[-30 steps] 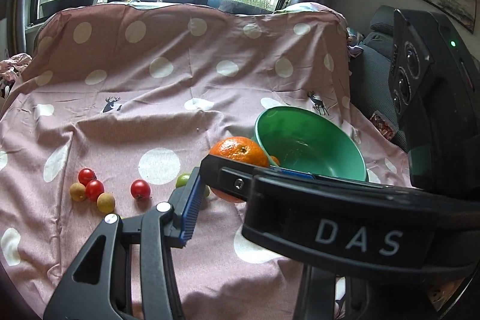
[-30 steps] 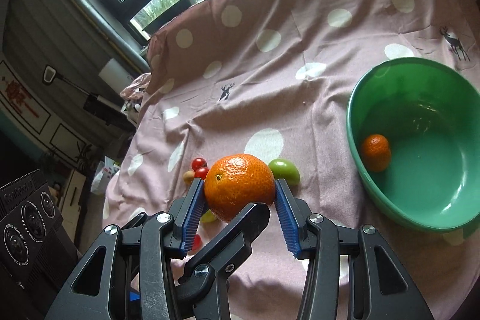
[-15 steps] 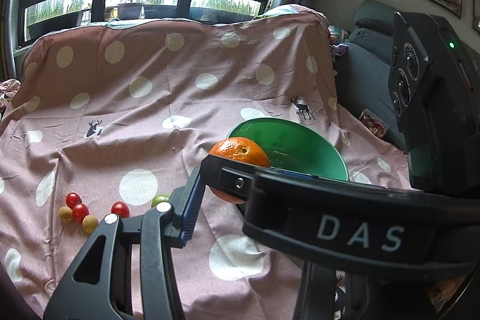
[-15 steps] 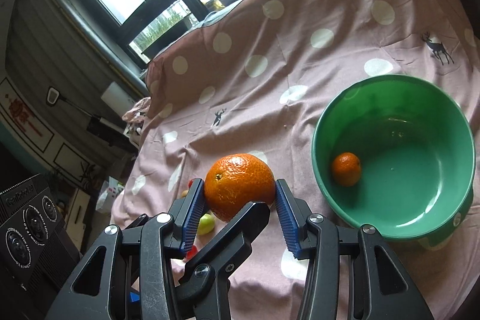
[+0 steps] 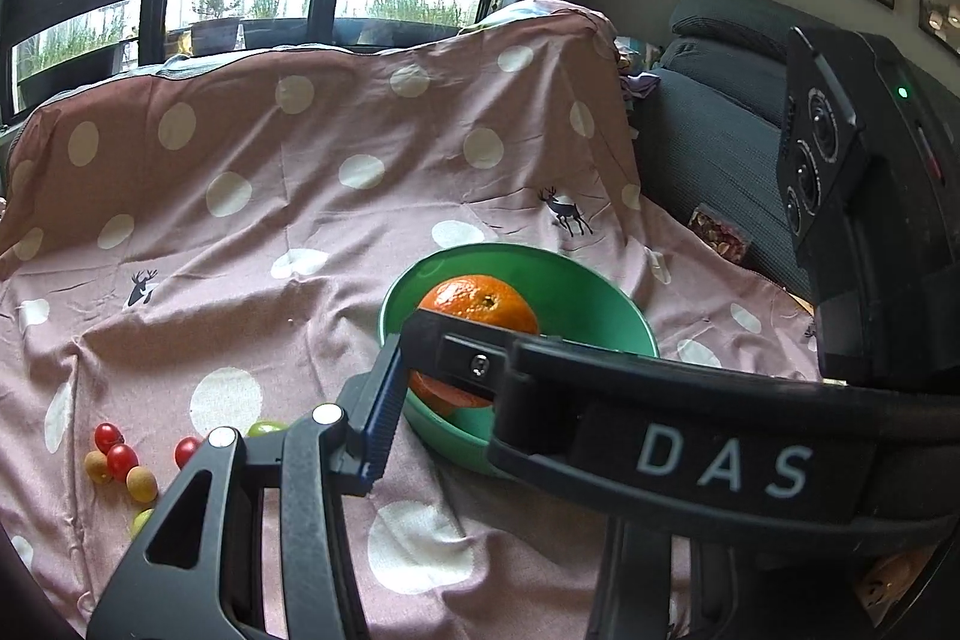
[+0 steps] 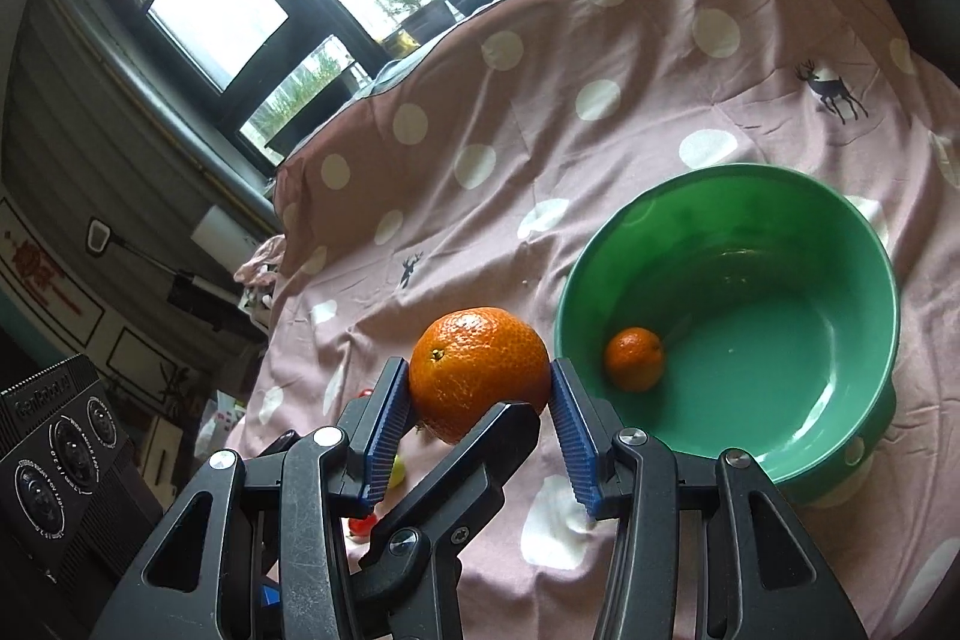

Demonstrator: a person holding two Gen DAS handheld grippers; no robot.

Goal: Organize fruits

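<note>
**Clerk:** What lies at the left?

**Inspector:** Loose tomatoes on the cloth, well apart from the bowl. None is held.

**Clerk:** And in the middle?

**Inspector:** The right hand-held gripper pinches the orange between both blue pads, clear of the cloth. From its own camera the orange sits just short of the bowl's near rim. The left hand-held gripper crowds the same fruit. One pad lies against it and the other finger is hidden, so its grip cannot be told.

**Clerk:** At the right?

**Inspector:** The bowl stands upright with a small orange inside, near the left wall.

**Clerk:** Hazards?

**Inspector:** Three are judged likely. Letting go before the rim is passed would drop the orange on the cloth, and it could roll among the tomatoes. The two tools cross closely, so one may knock the fruit from the other's pads. A low approach could clip the rim and shift the bowl.
</note>
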